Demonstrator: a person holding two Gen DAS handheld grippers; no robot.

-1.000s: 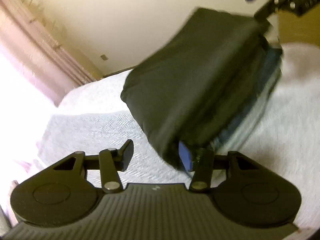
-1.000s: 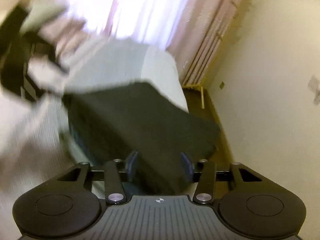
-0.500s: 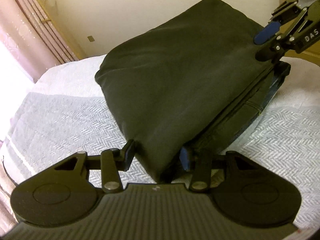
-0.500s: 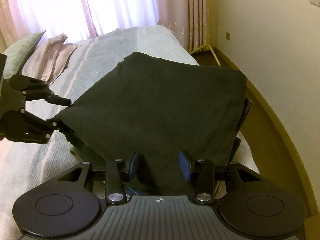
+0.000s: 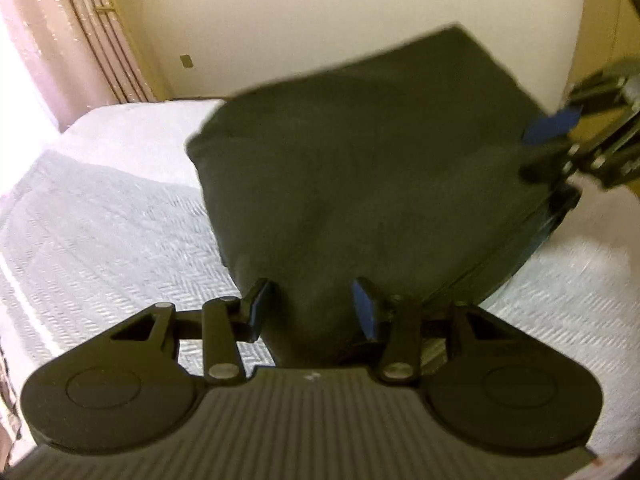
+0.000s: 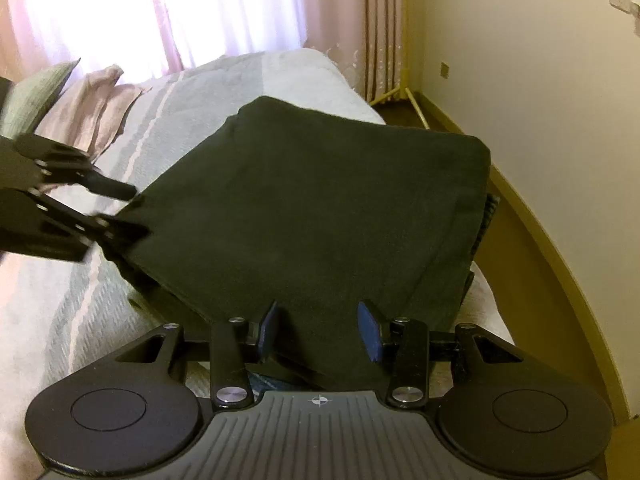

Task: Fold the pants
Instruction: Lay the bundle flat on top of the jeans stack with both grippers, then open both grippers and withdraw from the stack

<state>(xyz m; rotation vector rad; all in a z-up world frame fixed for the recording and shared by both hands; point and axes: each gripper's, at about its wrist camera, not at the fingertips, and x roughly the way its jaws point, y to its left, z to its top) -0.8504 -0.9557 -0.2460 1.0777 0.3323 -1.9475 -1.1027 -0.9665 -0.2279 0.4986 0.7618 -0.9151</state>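
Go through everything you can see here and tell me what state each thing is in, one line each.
Pants: folded into a dark stack, lying on the bed.
Left tongs: open, fingers either side of a pants corner.
Right tongs: open, fingers either side of the pants edge.
Bed cover: spread flat.
Curtains: drawn, backlit.

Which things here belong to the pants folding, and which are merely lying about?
Job: folded dark pants; left gripper; right gripper; bed cover beneath.
Lying about: pillows; curtains; wall socket.
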